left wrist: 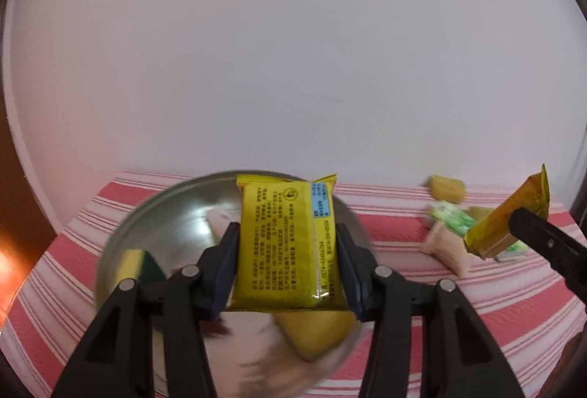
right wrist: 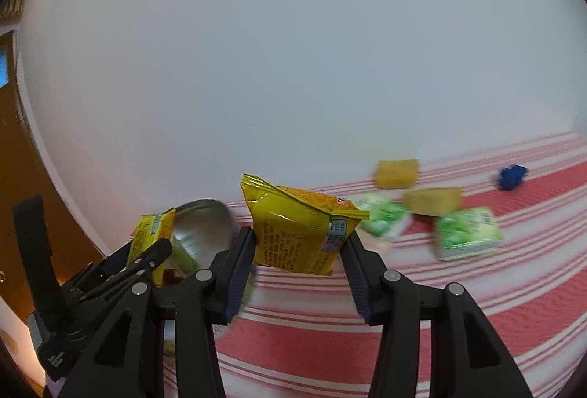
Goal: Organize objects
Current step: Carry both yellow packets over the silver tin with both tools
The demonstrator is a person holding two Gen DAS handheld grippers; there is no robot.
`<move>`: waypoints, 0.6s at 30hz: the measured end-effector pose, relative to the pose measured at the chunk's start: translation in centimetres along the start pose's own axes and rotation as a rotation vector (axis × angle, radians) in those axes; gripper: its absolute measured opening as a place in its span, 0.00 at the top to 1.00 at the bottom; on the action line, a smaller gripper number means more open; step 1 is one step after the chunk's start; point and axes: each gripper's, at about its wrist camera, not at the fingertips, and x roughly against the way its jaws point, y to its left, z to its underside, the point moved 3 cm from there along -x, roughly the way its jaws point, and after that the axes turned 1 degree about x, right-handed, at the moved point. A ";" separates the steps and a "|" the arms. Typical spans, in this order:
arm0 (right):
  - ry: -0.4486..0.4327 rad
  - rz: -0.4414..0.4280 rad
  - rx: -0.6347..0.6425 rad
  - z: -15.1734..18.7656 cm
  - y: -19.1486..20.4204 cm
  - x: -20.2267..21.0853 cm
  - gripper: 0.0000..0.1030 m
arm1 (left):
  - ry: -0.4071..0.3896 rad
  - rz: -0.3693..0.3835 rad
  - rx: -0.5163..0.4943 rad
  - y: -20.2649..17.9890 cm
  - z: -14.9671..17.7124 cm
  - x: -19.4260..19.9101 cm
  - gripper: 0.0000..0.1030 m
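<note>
Above the steel bowl, the left gripper clamps a yellow packet upright between its pads. Right of the bowl, over the striped cloth, the right gripper pinches a second packet, tilted, near loose green and tan snacks.
</note>
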 end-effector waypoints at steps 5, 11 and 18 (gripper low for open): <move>-0.005 -0.033 0.031 0.3 4.4 -1.7 0.51 | 0.011 -0.045 0.012 3.3 -0.6 -0.9 0.52; 0.010 -0.038 0.093 1.4 9.0 -4.3 0.51 | 0.050 -0.121 0.026 6.7 -0.6 -2.2 0.52; 0.045 0.007 0.176 2.4 12.3 -7.4 0.51 | 0.121 -0.193 0.012 8.4 0.0 -4.2 0.52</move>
